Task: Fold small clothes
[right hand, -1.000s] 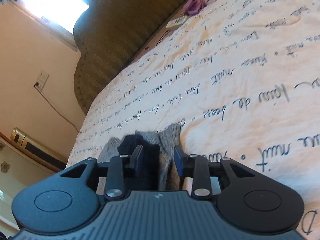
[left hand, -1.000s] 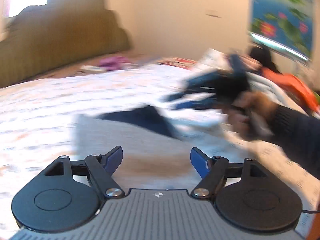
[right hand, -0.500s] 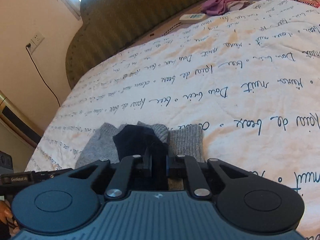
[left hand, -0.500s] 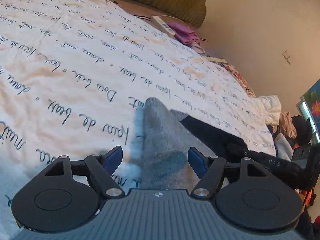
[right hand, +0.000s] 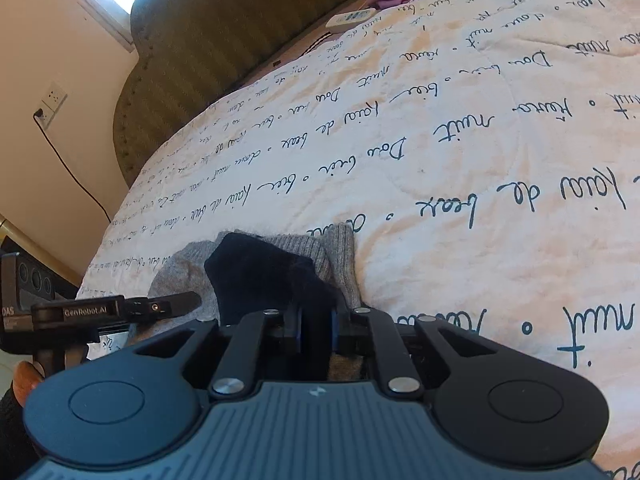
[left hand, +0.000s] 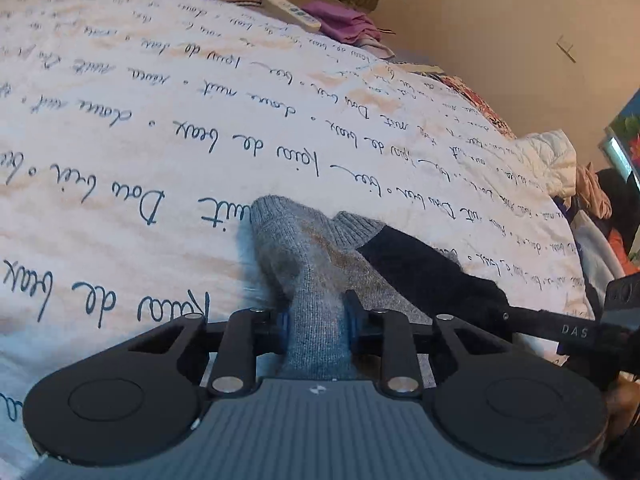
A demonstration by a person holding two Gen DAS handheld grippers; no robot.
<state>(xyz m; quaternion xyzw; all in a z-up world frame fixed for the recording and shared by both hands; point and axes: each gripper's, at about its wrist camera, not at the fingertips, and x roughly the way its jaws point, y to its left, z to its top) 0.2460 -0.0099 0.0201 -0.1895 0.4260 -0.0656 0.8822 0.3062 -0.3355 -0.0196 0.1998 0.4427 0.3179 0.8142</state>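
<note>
Ahead, you had a wide stretch of the white quilt (left hand: 120, 128) running up to the olive padded headboard (right hand: 224, 28), with only a white remote (left hand: 291, 12) and a purple cloth (left hand: 344, 28) lying near that far edge. On your right, the quilt ended at a heap of clothes (left hand: 592, 200), which sat well apart from the work. On your left, in the right wrist view, the bed edge dropped off toward a wall with a socket and a dark cord (right hand: 52, 100).

Your left gripper (left hand: 316, 318) was clamped on the grey knit garment (left hand: 316, 264); the cloth bunched up between the blue pads and ran forward from them onto the quilt. A dark navy piece (left hand: 420, 268) lay over the grey knit's right side, touching it. Your right gripper (right hand: 316, 326) had its jaws close together with the dark navy piece (right hand: 264, 276) pinched between them, grey ribbed knit (right hand: 340, 256) showing just beside the right finger. Both grippers sat at the near edge of the same small pile, close to each other.

For writing: the quilt carried repeated cursive script, upside down to you, not clearly readable. In the right wrist view the left gripper's side read "GenRobot.AI"; in the left wrist view the right gripper's bar read "DAS"
</note>
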